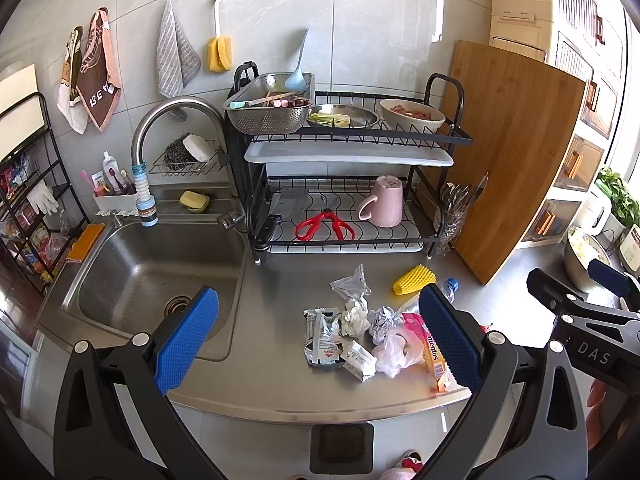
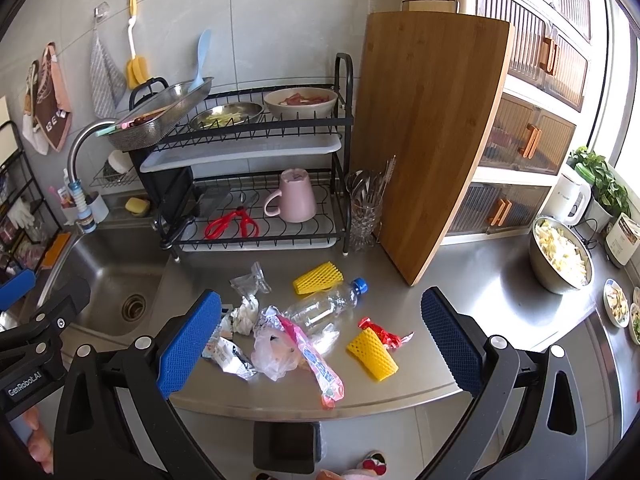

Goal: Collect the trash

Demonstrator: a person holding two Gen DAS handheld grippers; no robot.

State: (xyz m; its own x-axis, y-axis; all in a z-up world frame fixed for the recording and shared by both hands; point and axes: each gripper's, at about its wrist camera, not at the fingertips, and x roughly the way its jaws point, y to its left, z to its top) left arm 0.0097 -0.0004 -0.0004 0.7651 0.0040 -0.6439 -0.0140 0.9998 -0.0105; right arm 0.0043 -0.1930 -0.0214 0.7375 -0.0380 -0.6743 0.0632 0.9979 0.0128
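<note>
The left claw (image 1: 318,334) is hanging wide open over the front of the steel counter (image 1: 280,280). Its blue pads (image 1: 186,334) are not touching or holding anything. The right claw (image 2: 320,340) is spread wide too, and it is also holding nothing.

The trash is lying in a heap on the counter, under and between the open claws. A crumpled white tissue (image 1: 354,316) is sitting next to a ball of foil (image 1: 382,320). A thin plastic bag (image 2: 274,354) is lying by a long pink candy wrapper (image 2: 316,360). A clear water bottle (image 2: 324,308) is lying on its side behind them. Two yellow foam nets (image 2: 372,354) are lying near it, and a red wrapper (image 2: 380,332) is touching the closer one.

A sink (image 1: 160,272) is sitting to the left. A black dish rack (image 1: 340,184) is standing behind the trash, with a pink mug (image 1: 382,202) and red scissors (image 1: 324,226) in it.
</note>
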